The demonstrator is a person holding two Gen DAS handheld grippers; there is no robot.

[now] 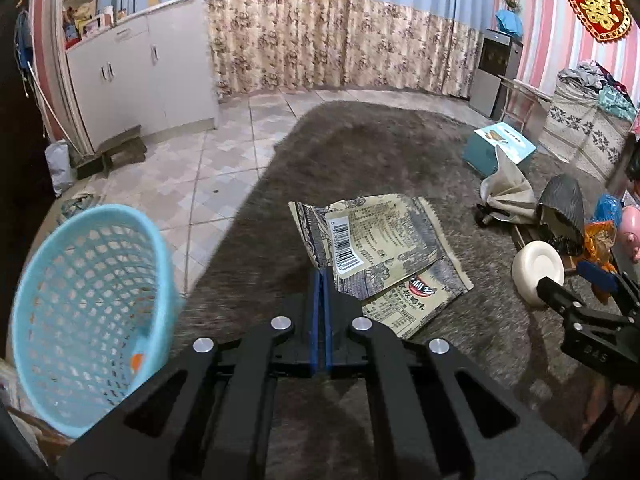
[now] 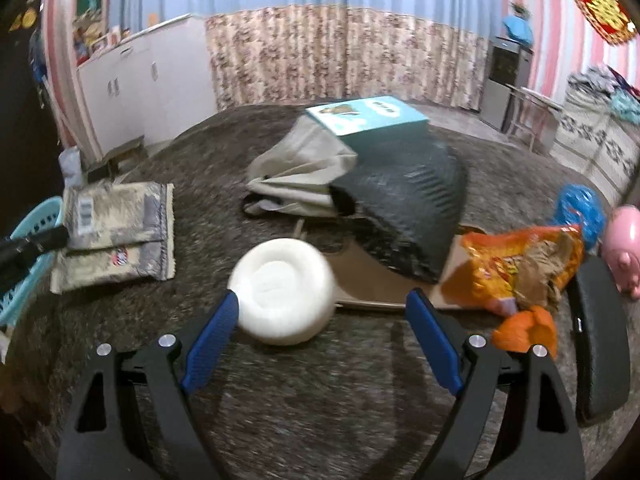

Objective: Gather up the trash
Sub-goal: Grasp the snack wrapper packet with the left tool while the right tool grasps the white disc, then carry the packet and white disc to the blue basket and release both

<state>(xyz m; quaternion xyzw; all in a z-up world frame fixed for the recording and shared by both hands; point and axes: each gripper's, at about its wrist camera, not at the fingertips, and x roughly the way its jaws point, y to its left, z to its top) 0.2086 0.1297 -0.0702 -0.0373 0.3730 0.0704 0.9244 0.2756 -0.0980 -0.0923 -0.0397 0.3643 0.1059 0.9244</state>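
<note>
My left gripper [image 1: 322,276] is shut on the near edge of a printed beige snack wrapper [image 1: 380,248], held just over the grey carpet. A light blue mesh basket [image 1: 88,312] stands to its left. The wrapper [image 2: 116,228] and basket [image 2: 24,264] also show at the left of the right wrist view, with the left gripper's finger on the wrapper. My right gripper [image 2: 324,312] is open and empty above the carpet. A white foam bowl [image 2: 284,292], upside down, lies just ahead of its left finger. An orange snack bag [image 2: 520,268] lies to its right.
A black bag [image 2: 404,208], a beige cloth [image 2: 304,168] and a teal box [image 2: 372,120] lie behind the bowl on flat cardboard [image 2: 360,280]. A pink piggy bank [image 2: 624,248] and blue bag [image 2: 580,212] are at the right. A white cabinet [image 1: 144,72] stands far left.
</note>
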